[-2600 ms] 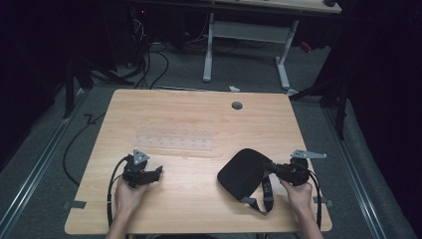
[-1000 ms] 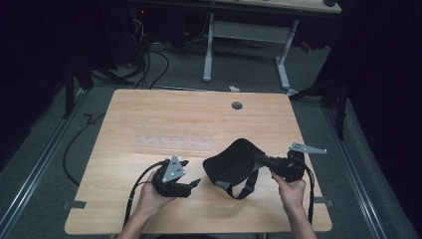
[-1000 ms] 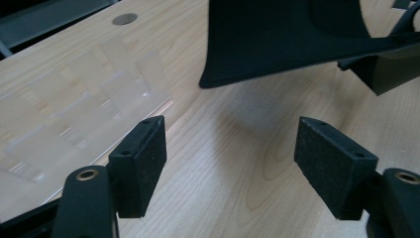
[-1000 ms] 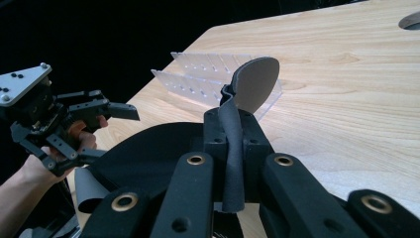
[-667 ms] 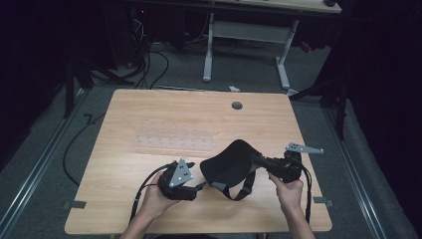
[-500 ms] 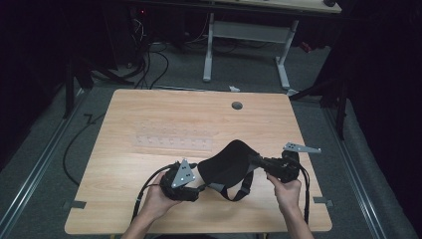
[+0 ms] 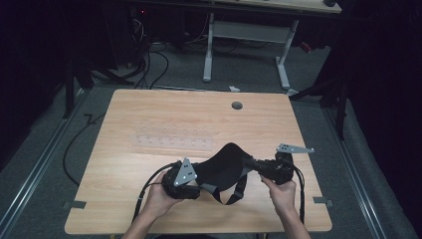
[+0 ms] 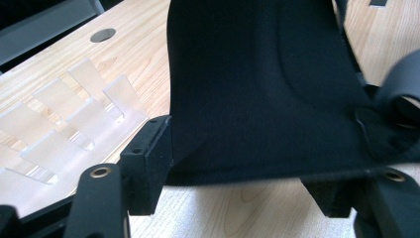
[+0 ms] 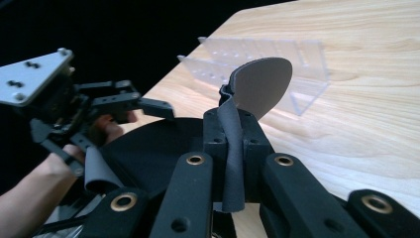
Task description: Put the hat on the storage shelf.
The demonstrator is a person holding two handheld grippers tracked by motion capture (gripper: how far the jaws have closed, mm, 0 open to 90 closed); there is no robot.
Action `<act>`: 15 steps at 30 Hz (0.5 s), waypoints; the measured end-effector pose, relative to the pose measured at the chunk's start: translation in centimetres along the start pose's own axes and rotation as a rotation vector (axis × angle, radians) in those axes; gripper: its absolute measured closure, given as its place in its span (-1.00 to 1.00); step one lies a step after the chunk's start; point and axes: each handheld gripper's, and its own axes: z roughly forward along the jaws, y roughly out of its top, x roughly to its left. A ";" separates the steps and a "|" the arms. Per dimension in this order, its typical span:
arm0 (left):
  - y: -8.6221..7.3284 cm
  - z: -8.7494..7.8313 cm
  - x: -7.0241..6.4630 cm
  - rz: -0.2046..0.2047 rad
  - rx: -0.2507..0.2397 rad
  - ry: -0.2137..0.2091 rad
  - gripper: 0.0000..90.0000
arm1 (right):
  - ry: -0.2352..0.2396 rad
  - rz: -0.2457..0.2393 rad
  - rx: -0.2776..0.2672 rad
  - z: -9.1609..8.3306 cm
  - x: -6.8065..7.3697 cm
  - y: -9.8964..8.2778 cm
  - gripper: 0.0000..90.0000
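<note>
While both hands work near the front edge of the wooden counter, a black fabric pouch with straps hangs stretched between the two grippers, lifted a little off the wood. The right gripper is clamped tight on a thin edge of the pouch, a grey flap of it rising between the jaws in the right gripper view. The left gripper has its jaws spread apart, one on either side of the pouch's lower hem; in the left gripper view the cloth lies across the gap without being pinched. From the high view the left gripper sits at the pouch's left end and the right gripper at its right end, each held by a hand coming in from the bottom. A grey-edged strap loops down from the pouch toward the counter's front. Behind the pouch, toward the middle of the counter, lies a clear plastic rack with upright dividers. Farther back, a round cable hole sits near the far edge.
</note>
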 end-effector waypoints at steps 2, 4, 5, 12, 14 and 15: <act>-0.1 0.2 -0.2 0.006 0.009 -0.003 -0.22 | 0.012 -0.012 0.009 0.5 0.5 0.0 0.91; -0.2 0.2 -0.2 0.011 0.014 -0.004 -0.21 | 0.015 -0.016 0.011 0.6 0.6 0.0 0.91; -0.2 0.2 -0.2 0.009 0.016 -0.005 -0.19 | 0.017 -0.014 0.012 0.7 0.7 0.0 0.91; 0.0 -0.4 0.0 0.008 0.014 -0.026 0.19 | 0.041 -0.017 0.008 0.9 0.9 0.1 0.90; 0.1 -0.6 -0.1 0.004 0.018 -0.039 0.29 | 0.042 -0.015 0.011 1.0 0.8 0.1 0.89; 0.2 -0.6 -0.1 0.004 0.023 -0.043 0.34 | 0.045 -0.017 0.012 1.0 0.8 0.1 0.89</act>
